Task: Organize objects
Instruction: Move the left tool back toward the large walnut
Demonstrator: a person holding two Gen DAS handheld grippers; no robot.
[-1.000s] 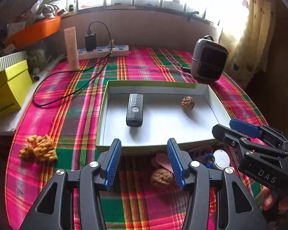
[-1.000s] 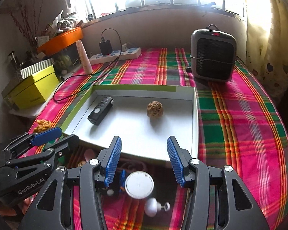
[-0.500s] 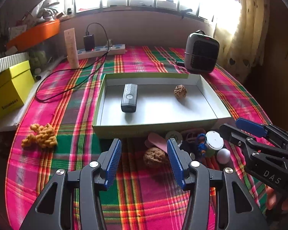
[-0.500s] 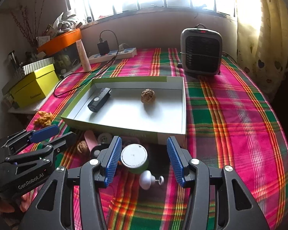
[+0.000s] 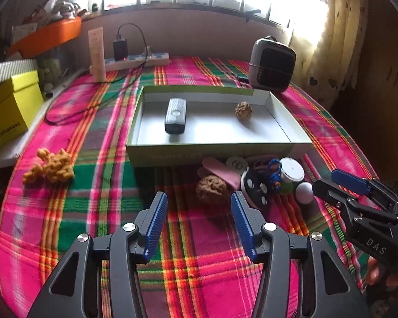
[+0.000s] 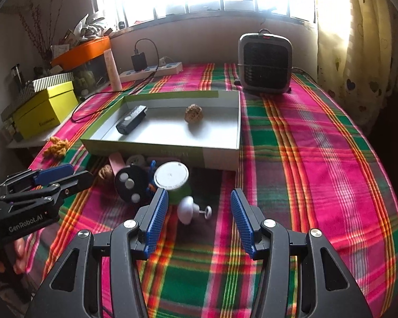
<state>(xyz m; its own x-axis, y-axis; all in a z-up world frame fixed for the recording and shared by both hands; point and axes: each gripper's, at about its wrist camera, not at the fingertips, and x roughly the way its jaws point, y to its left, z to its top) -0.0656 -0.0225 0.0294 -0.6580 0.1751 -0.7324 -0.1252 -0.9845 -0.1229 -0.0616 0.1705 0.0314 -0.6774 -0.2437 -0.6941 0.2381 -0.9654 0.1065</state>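
A plaid cloth in pink, green and orange [image 5: 114, 175] covers the table under a bright window, with a small heater [image 6: 265, 62] and a power strip [image 5: 138, 60] at the far edge. Over the last second both grippers have drawn back from the shallow white tray [image 5: 291, 129], so the clutter along its near wall, partly hidden before, now shows whole; that looks like a pause to choose the next piece, not a placing move. The left gripper [image 5: 199, 222] hangs above the cloth with its blue fingers moderately apart and nothing between them, a walnut [image 5: 211, 189] lying just ahead. The right gripper [image 6: 199, 220] is likewise spread and empty, a white knob [image 6: 187, 209] on the cloth just beyond its left finger. The tray holds only two things (well apart from each other): a dark remote-like device [image 5: 175, 116] toward its left and a second walnut [image 5: 243, 110] toward its right. Still outside, packed against the tray's front, are a white-lidded green jar [image 6: 172, 181], a black disc with white spots [image 6: 131, 184], a pink strip [image 5: 221, 171] and a blue cord [image 5: 274, 171]. A yellow knitted piece [image 5: 50, 167] lies alone, well off to the left.
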